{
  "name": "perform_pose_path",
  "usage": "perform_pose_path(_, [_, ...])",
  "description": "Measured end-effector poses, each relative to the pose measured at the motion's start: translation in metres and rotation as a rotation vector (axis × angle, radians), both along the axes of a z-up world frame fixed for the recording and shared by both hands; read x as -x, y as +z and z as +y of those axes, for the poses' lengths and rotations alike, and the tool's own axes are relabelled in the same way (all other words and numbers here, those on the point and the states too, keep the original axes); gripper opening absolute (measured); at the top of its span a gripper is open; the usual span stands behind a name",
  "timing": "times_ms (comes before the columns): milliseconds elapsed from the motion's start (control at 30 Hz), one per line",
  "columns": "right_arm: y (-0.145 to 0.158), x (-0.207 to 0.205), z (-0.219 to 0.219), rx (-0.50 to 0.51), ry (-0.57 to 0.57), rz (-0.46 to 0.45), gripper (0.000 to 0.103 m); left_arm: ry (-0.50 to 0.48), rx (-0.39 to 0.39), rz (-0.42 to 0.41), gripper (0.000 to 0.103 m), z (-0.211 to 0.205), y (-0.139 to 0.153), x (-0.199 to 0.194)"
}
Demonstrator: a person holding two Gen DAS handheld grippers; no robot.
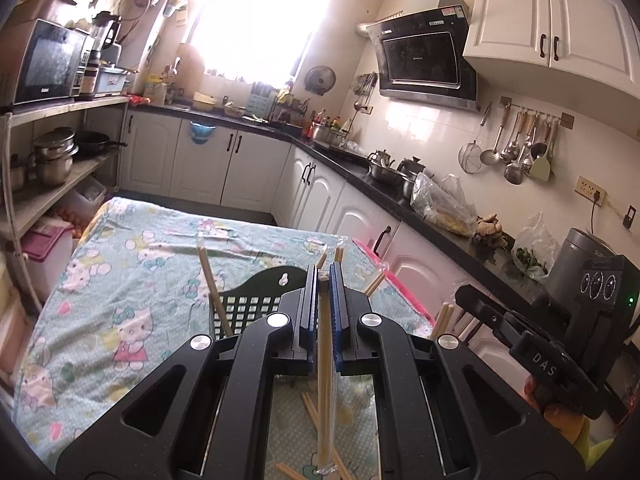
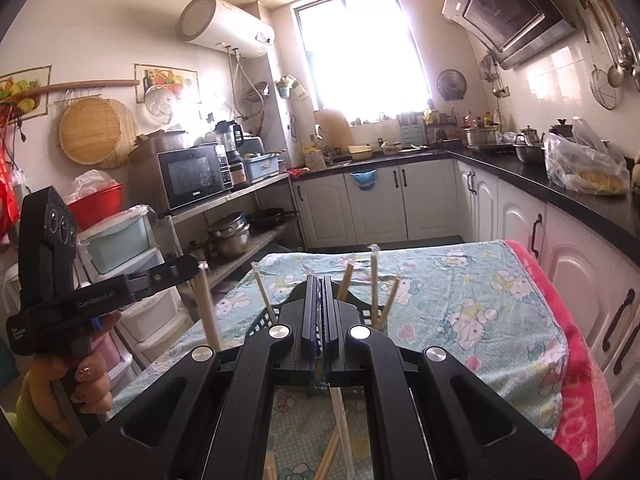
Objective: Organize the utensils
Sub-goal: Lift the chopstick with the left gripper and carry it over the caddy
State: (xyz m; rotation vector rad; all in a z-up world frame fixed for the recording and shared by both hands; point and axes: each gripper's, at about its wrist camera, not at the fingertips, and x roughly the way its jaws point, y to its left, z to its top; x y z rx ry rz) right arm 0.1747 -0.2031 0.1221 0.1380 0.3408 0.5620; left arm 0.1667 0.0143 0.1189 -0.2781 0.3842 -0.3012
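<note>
My left gripper [image 1: 323, 276] is shut on a pair of chopsticks in a clear wrapper [image 1: 323, 380], which hangs down below the jaws above the table. My right gripper [image 2: 320, 280] is shut on another wrapped pair [image 2: 341, 420], also hanging downward. Just beyond both grippers, a black perforated utensil holder [image 1: 256, 300] stands on the table with several chopsticks [image 2: 374, 280] upright in it. Loose chopsticks [image 1: 312, 408] lie on the cloth beneath the grippers. The right gripper [image 1: 464, 298] shows at the right in the left wrist view. The left gripper [image 2: 192, 264] shows at the left in the right wrist view.
The table carries a pale green cartoon-cat cloth [image 1: 140, 280] with a pink towel [image 2: 580, 380] along its right edge. A black counter [image 1: 400, 196] with pots and plastic bags runs along the right. A shelf with a microwave [image 1: 48, 64] and pans stands on the left.
</note>
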Motion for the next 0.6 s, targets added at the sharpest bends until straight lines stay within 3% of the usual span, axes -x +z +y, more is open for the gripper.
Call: perform_pose_path(600, [0.047,-0.022,0.035,0.003,0.054,-0.104,0.002,0.062,0.007,-0.071,0.003,0.014,0.035,-0.025])
